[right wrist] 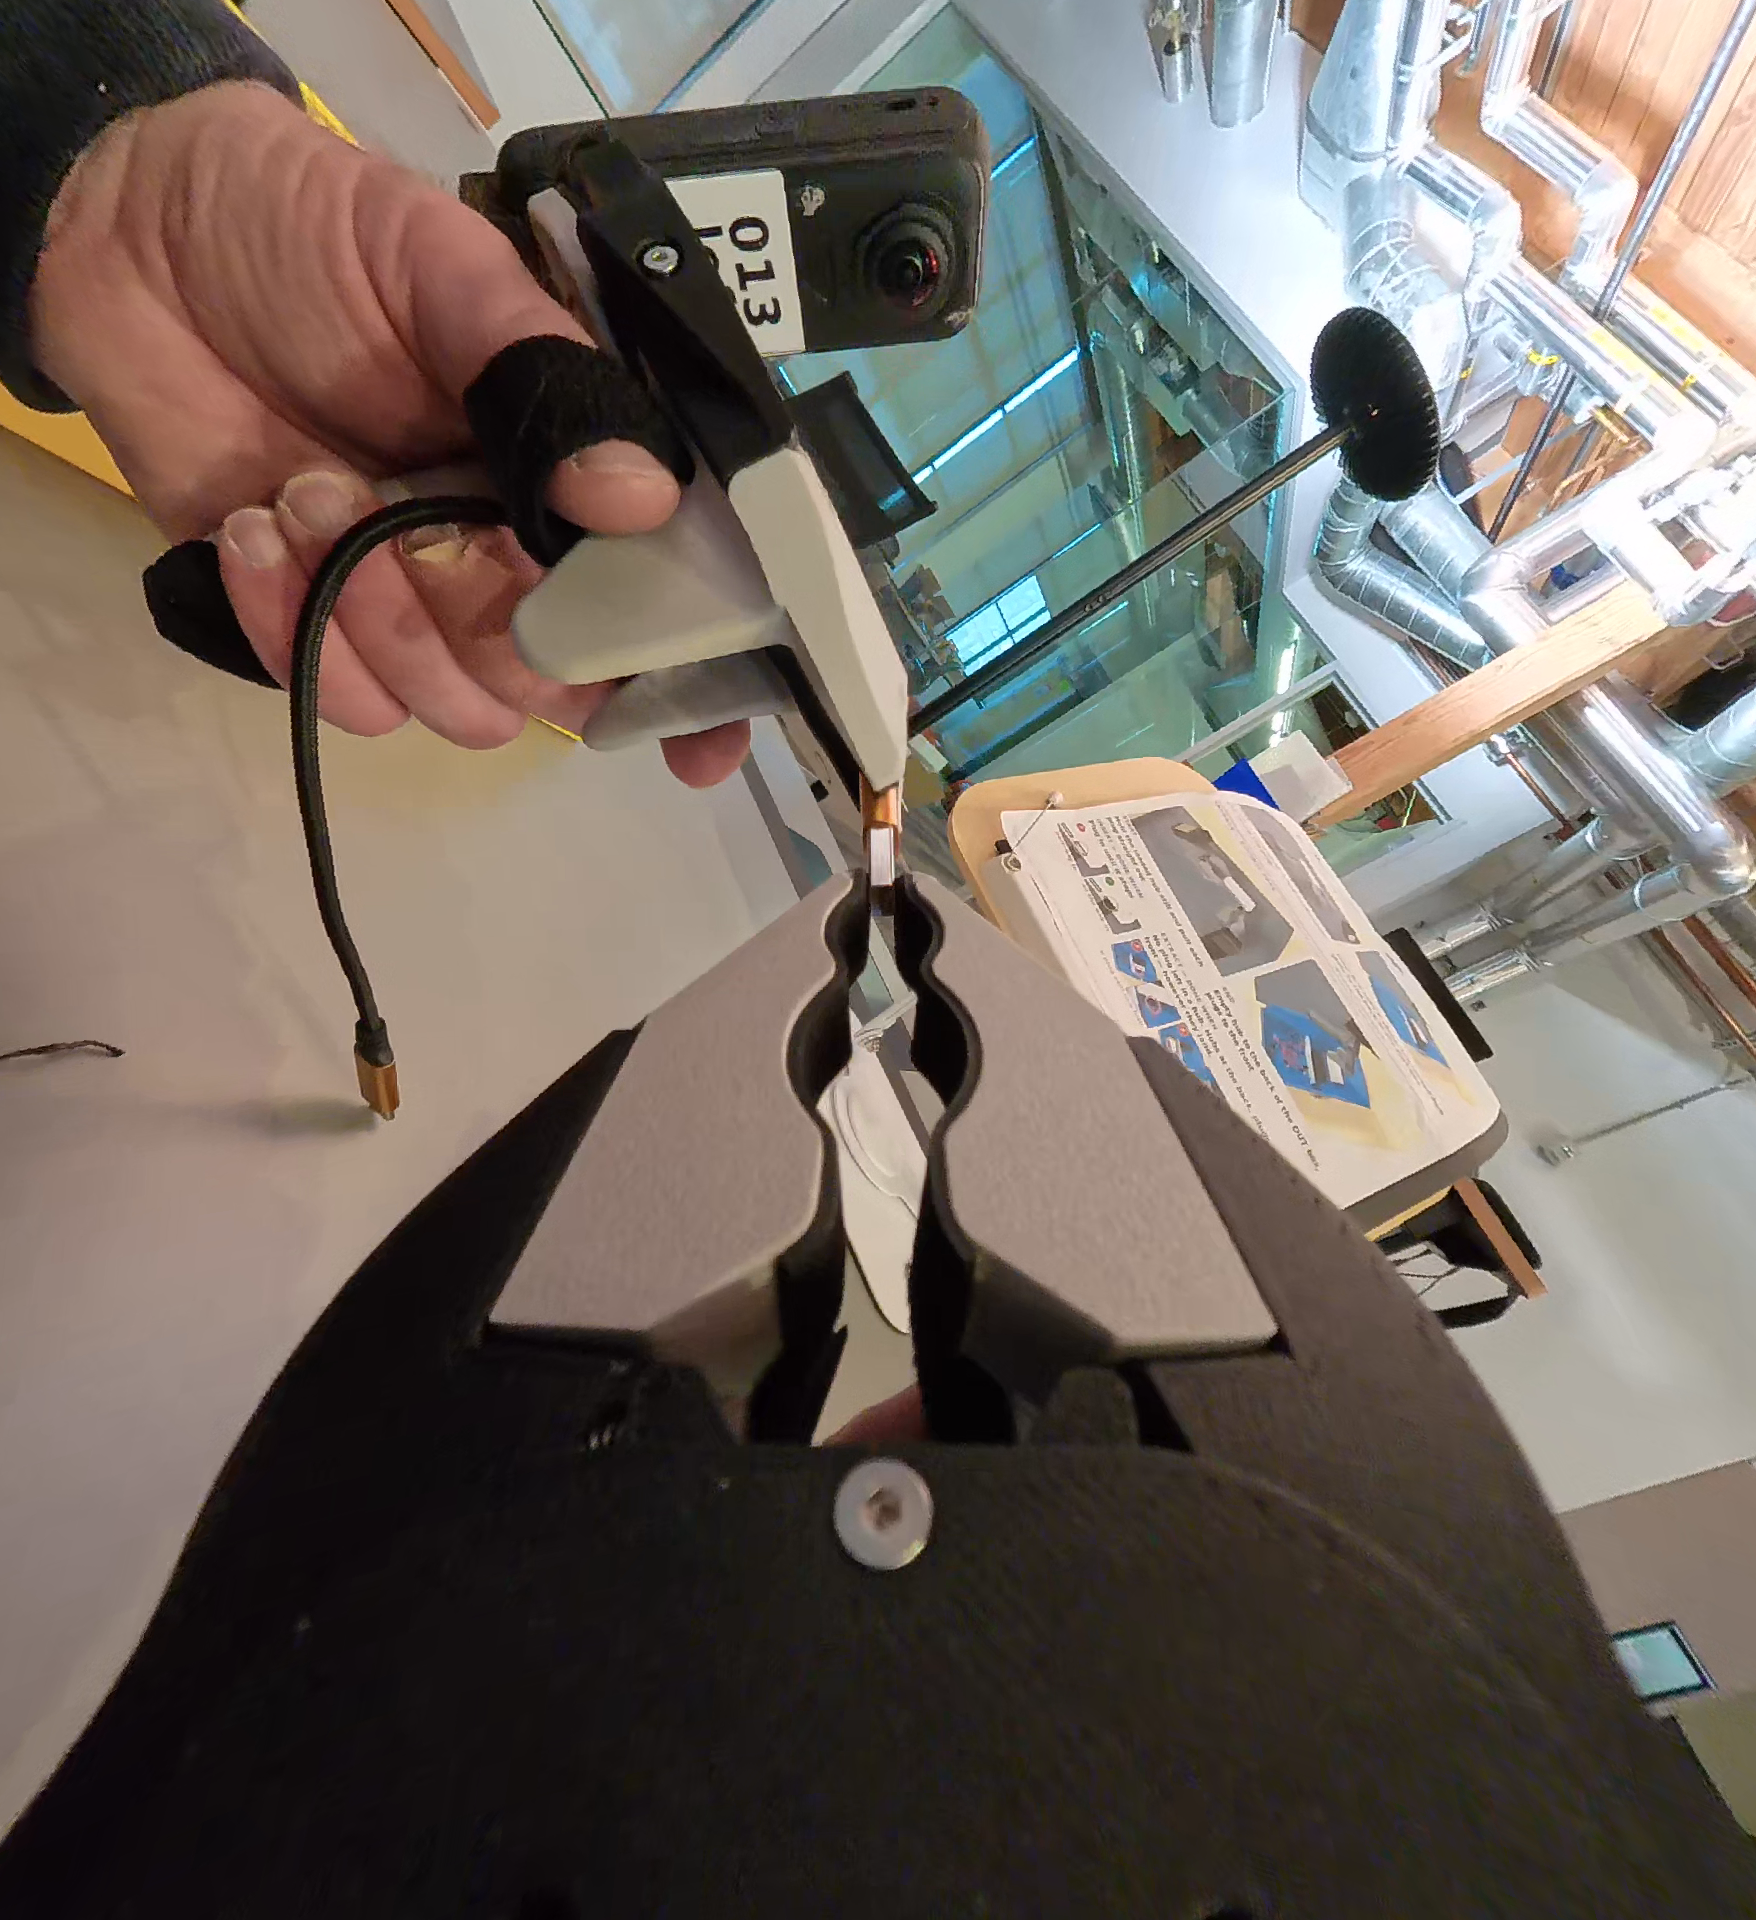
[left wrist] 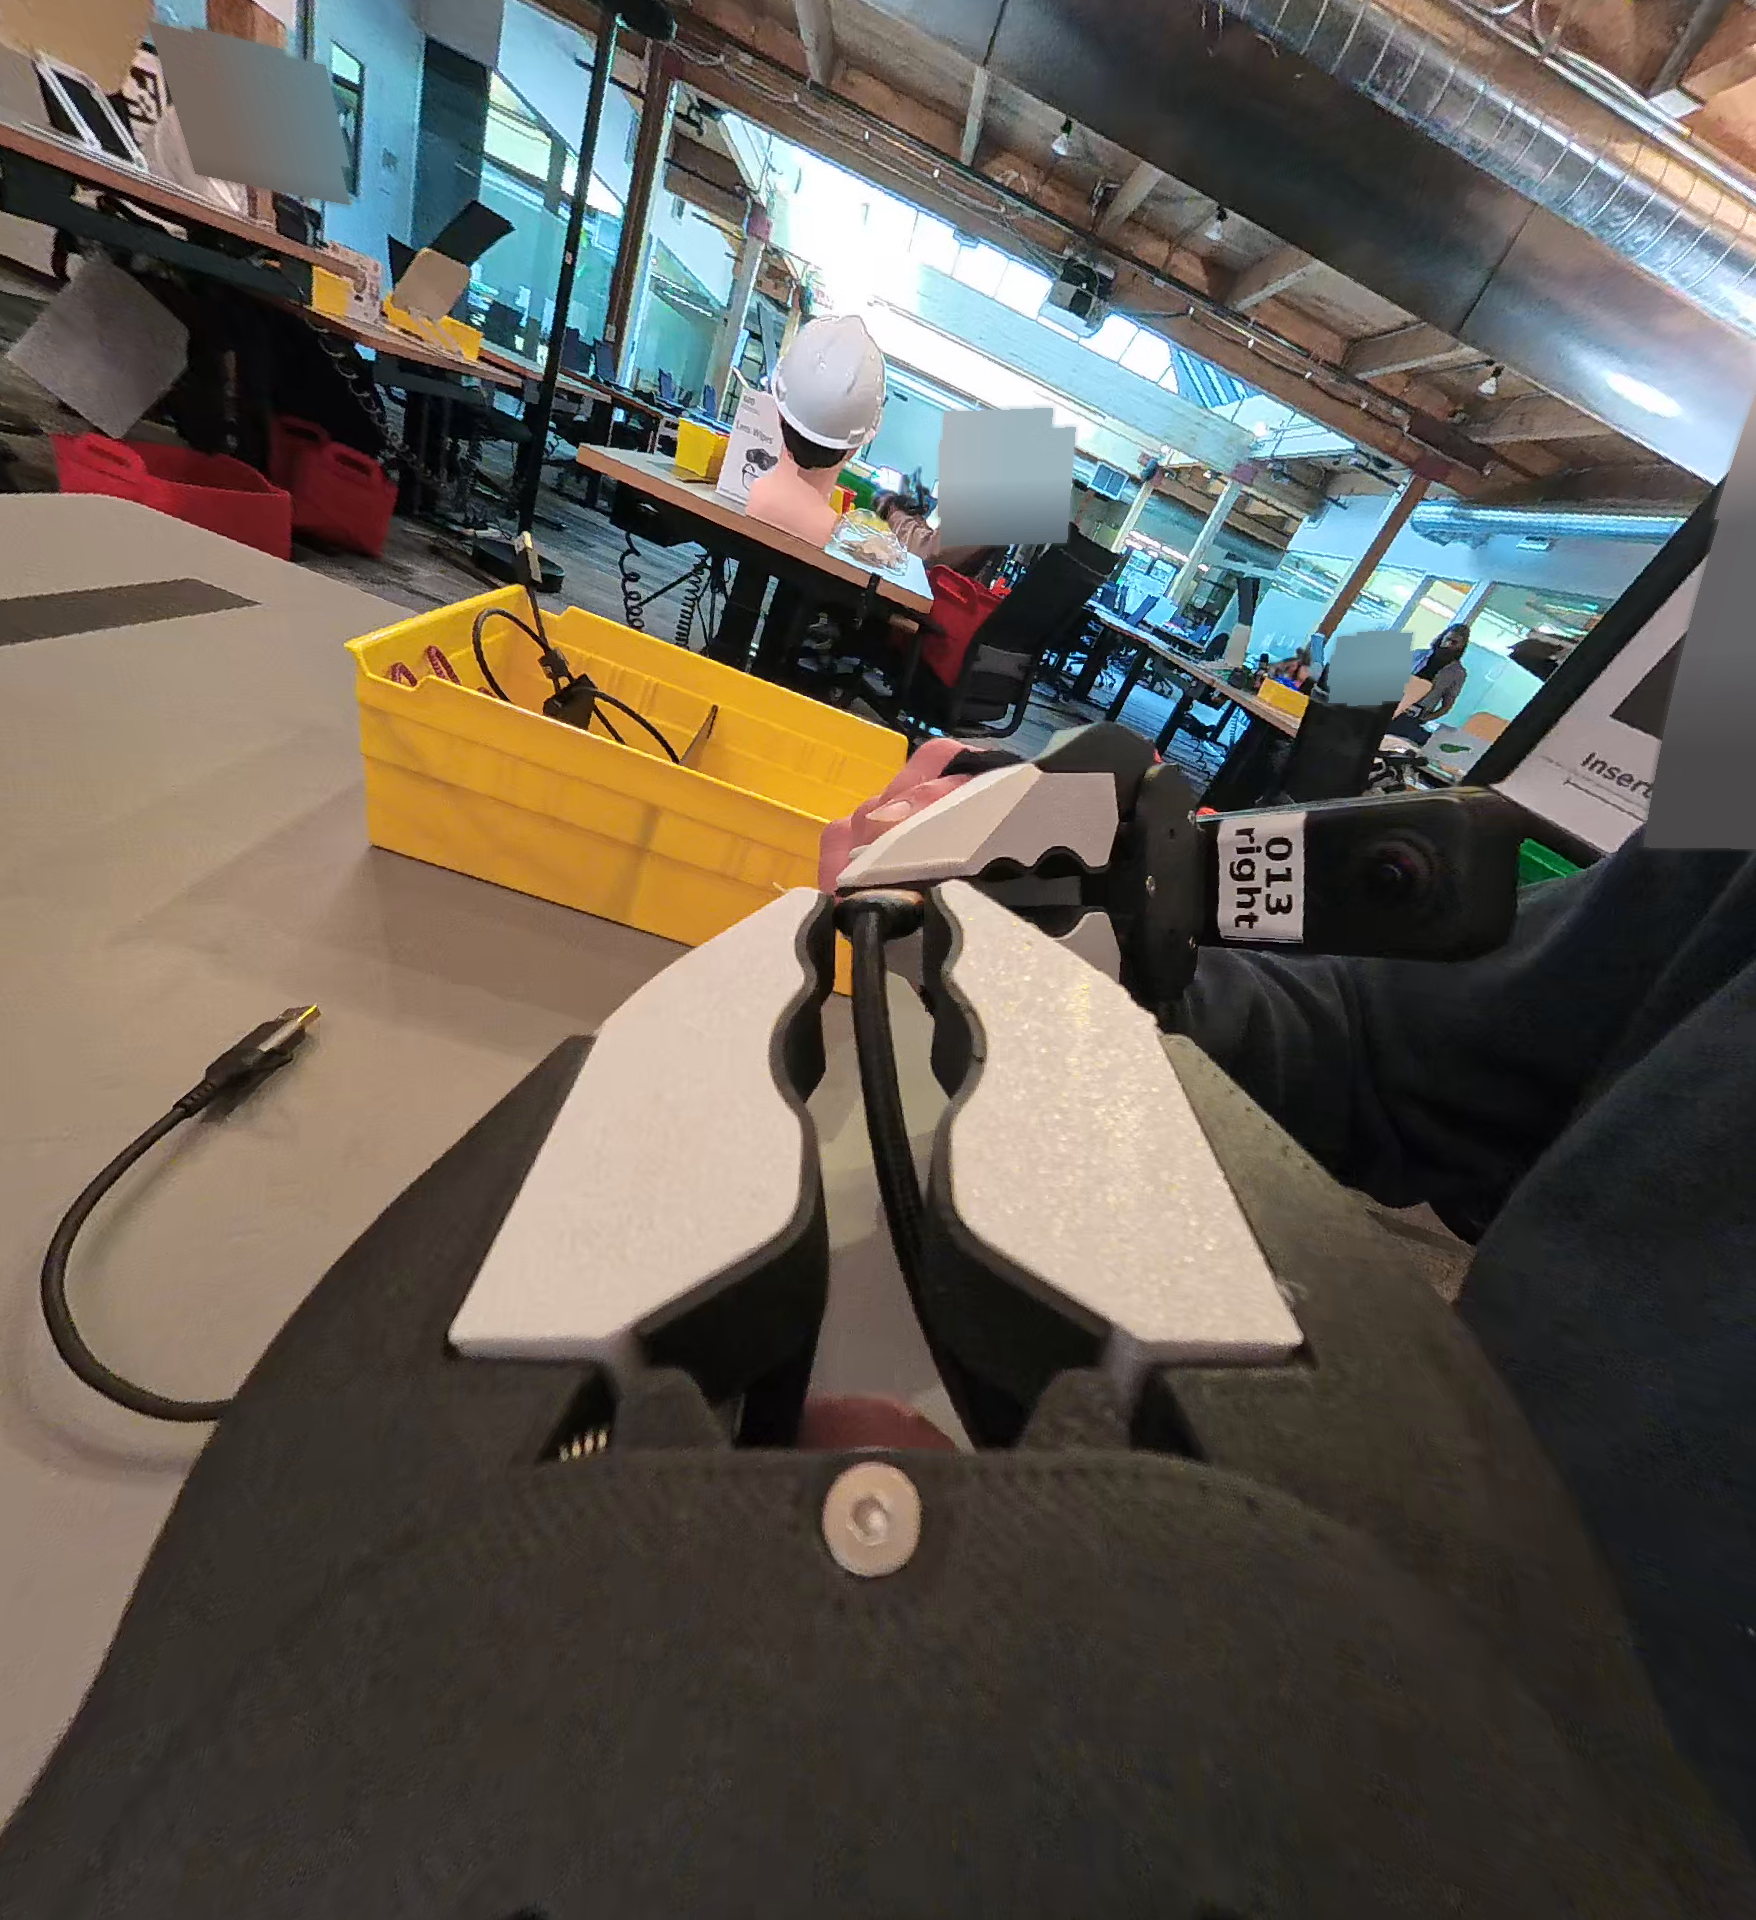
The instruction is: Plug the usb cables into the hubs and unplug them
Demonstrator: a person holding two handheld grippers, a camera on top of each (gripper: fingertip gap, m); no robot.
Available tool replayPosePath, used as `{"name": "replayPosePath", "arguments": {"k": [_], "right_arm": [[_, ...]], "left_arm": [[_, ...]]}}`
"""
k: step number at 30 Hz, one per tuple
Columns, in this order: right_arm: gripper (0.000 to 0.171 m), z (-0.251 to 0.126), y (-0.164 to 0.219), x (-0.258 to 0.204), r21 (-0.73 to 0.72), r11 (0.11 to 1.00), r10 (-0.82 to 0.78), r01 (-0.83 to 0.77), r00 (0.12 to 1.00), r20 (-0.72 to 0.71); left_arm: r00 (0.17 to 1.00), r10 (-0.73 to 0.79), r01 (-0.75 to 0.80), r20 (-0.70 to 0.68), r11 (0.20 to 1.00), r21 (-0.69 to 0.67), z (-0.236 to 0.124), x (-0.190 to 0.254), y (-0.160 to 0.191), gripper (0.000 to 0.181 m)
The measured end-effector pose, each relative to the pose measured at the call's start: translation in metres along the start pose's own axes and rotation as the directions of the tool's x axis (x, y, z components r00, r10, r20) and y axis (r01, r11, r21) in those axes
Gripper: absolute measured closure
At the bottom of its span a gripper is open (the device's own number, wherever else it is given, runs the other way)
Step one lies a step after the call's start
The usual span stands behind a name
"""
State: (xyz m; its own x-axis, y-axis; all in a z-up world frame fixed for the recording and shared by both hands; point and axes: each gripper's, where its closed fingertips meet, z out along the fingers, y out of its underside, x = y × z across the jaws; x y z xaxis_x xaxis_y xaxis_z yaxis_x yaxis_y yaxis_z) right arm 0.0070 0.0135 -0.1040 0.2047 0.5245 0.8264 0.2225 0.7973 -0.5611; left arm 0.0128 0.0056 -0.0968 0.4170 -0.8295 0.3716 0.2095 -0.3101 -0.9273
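- Cable (left wrist: 889,1049): short, black, braided. One end is pinched at the left gripper's (left wrist: 879,899) tips, with the cord running back between the fingers. In the right wrist view its copper-coloured plug (right wrist: 882,821) sticks out from those tips, and the cord loops past the hand down to a free copper plug (right wrist: 376,1081) hanging just above the grey table.
- Hub (right wrist: 879,1174): white, flat, clamped between the right gripper's (right wrist: 884,899) fingers; its end meets the plug at the tips.
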Motion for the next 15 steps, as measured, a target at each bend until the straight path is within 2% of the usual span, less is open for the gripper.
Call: {"name": "replayPosePath", "arguments": {"k": [13,15], "right_arm": [[0.168,-0.0002,0.0013,-0.0001,0.013,0.999,0.033,-0.033,0.999,-0.004],[0.162,-0.0007,0.0021,0.0001,0.013,0.999,0.047,-0.047,0.999,0.003]], "left_arm": [[0.999,0.030,-0.030,0.016,1.000,0.004,-0.0001,0.0008,0.0024,0.166],[1.000,0.026,-0.026,0.006,1.000,0.011,-0.0012,0.0019,0.0013,0.166]]}}
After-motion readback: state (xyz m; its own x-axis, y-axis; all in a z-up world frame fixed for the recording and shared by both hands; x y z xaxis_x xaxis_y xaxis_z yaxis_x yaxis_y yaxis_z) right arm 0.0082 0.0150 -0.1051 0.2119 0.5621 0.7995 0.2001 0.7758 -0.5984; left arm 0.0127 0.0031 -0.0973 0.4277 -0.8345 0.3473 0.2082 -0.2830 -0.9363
